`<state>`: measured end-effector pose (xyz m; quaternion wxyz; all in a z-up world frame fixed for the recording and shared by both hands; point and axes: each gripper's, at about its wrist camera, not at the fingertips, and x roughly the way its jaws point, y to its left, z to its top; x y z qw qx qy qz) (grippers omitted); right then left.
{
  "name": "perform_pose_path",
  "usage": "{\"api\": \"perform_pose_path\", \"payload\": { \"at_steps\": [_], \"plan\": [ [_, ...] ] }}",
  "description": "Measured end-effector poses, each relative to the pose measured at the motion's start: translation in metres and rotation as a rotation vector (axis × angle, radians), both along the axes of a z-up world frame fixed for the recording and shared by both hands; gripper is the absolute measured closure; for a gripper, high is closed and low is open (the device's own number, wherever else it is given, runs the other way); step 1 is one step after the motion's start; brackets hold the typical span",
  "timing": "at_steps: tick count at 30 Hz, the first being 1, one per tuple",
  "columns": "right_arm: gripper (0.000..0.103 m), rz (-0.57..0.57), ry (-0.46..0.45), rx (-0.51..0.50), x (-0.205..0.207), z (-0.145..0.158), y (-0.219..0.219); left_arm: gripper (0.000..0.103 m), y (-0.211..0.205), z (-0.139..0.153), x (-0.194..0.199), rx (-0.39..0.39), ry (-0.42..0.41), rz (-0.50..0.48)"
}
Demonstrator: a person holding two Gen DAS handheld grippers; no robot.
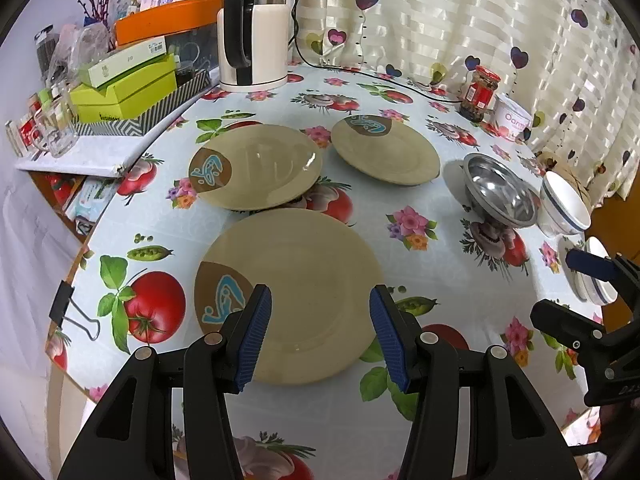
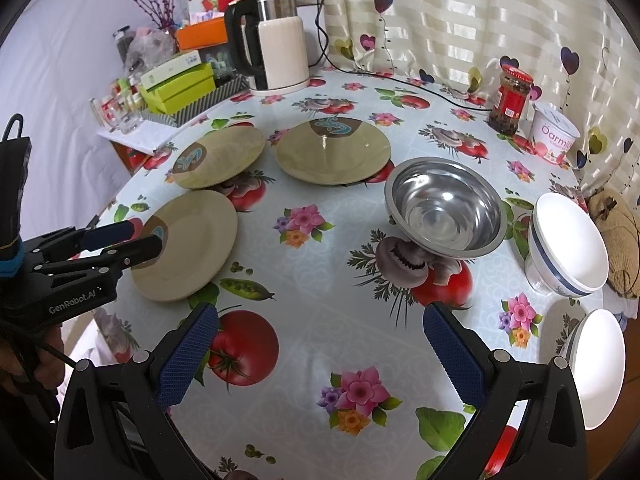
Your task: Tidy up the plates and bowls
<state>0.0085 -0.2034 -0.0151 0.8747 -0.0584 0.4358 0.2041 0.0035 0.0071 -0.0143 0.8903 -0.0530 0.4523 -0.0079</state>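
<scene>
Three beige plates with a brown and blue motif lie on the flowered tablecloth: a near one [image 1: 292, 296] [image 2: 186, 246], a far-left one [image 1: 256, 166] [image 2: 220, 156] and a far-right one [image 1: 386, 148] [image 2: 332, 148]. A steel bowl [image 1: 500, 190] [image 2: 444, 206] sits tilted to the right. A white bowl with a blue stripe [image 1: 564, 204] [image 2: 568, 248] stands beside it, and another white bowl [image 1: 596, 276] [image 2: 596, 364] lies nearer. My left gripper [image 1: 320, 336] is open, hovering over the near plate's front edge. My right gripper [image 2: 320, 360] is open and empty over bare cloth, in front of the steel bowl.
A white electric kettle [image 1: 254, 36] [image 2: 276, 48] with its cord stands at the back. A red-lidded jar [image 2: 510, 100] and a yoghurt tub [image 2: 554, 130] stand at the back right. Boxes and glasses [image 1: 120, 84] crowd a shelf on the left. A binder clip [image 1: 66, 308] grips the table's left edge.
</scene>
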Motion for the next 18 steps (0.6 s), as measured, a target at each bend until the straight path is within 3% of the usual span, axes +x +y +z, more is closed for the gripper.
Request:
{"api": "perform_pose_path", "payload": {
  "at_steps": [18],
  "plan": [
    [0.0,0.022,0.019,0.001,0.0082,0.0002,0.0055,0.051,0.0072,-0.0047,0.0036,-0.022,0.006,0.022]
  ]
}}
